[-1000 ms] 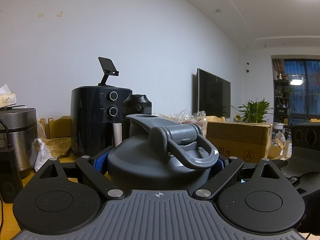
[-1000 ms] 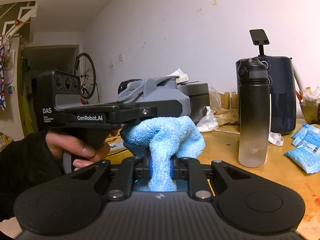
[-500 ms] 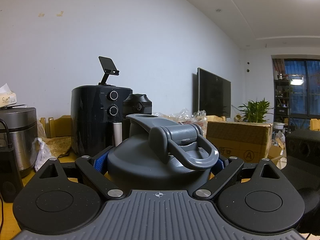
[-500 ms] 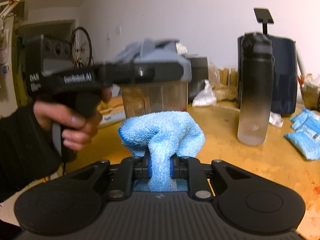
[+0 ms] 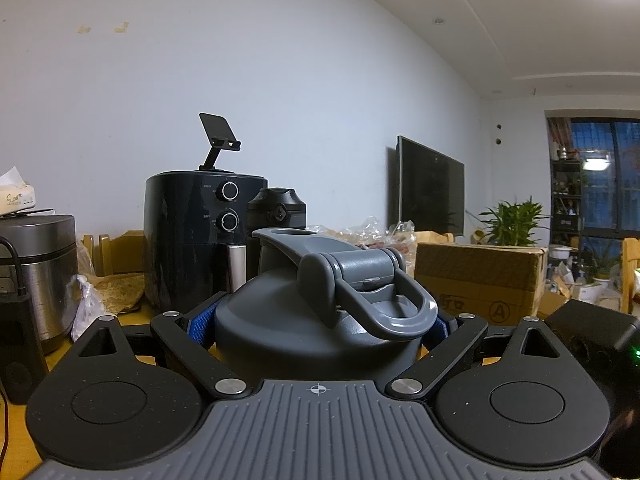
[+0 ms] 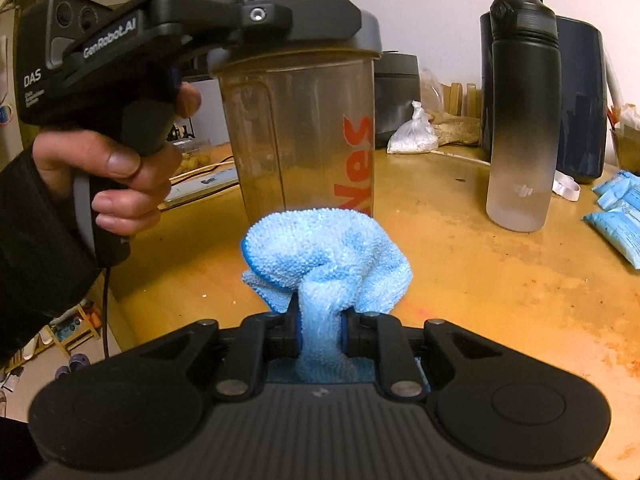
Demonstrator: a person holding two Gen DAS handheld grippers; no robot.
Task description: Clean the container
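A smoky see-through shaker container [image 6: 304, 136] with red lettering and a grey flip lid [image 5: 320, 312] stands upright on the wooden table [image 6: 480, 280]. My left gripper [image 5: 320, 320] is shut on the lid, its jaws on both sides; it shows from the side in the right wrist view [image 6: 224, 20]. My right gripper [image 6: 320, 330] is shut on a bunched light blue cloth [image 6: 324, 260], held low in front of the container's lower wall, just short of it.
A black-to-frosted water bottle [image 6: 520, 120] and a dark air fryer [image 5: 200, 240] stand behind. Blue packets [image 6: 616, 216] lie at the right. A steel cooker [image 5: 36, 268], a cardboard box [image 5: 480, 284] and a white bag [image 6: 412, 136] are around.
The right gripper with the cloth has dropped from up by the lid to the container's lower body. The left gripper has kept its hold on the lid.
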